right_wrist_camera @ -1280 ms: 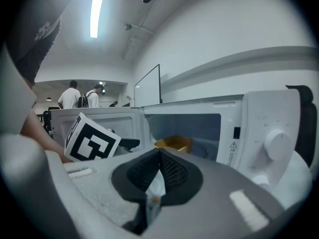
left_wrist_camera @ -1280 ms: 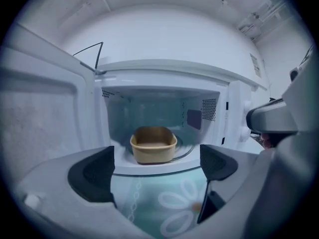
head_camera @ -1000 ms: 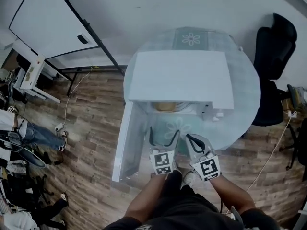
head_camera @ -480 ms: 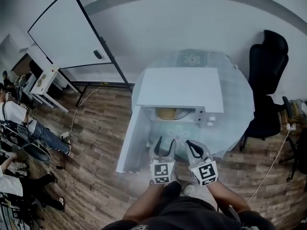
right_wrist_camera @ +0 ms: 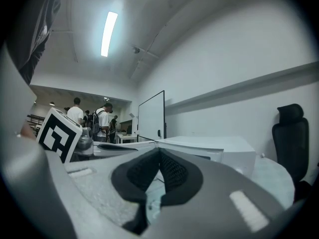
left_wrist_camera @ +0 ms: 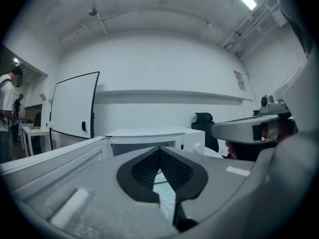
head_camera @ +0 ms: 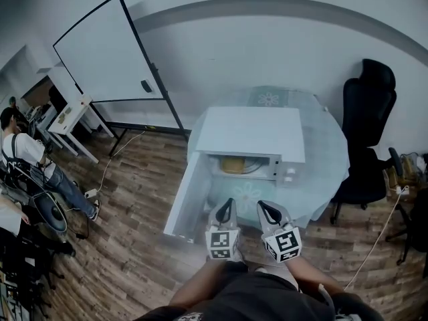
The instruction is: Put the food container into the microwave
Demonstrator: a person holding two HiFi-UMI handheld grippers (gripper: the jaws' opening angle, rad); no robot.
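The white microwave (head_camera: 251, 132) stands on a round glass table (head_camera: 324, 159), its door (head_camera: 184, 196) swung open to the left. Inside the cavity sits the yellowish food container (head_camera: 232, 164). My left gripper (head_camera: 226, 210) and right gripper (head_camera: 266, 211) hover side by side over the table's near edge, short of the opening. Both are shut with nothing between the jaws. In the left gripper view the closed pads (left_wrist_camera: 160, 151) point at the microwave (left_wrist_camera: 149, 133). The right gripper view shows its closed tip (right_wrist_camera: 159, 152) before the microwave (right_wrist_camera: 209, 146).
A black office chair (head_camera: 368, 112) stands right of the table. A whiteboard (head_camera: 110, 52) on a stand and a small white table (head_camera: 70, 116) are at the left, with a person (head_camera: 20, 152) beyond. A cable (head_camera: 107, 169) runs over the wooden floor.
Both grippers have drawn back from the microwave opening toward the table's near edge. The left gripper's jaws, spread a second ago, have come together. The head view has lifted and backed off.
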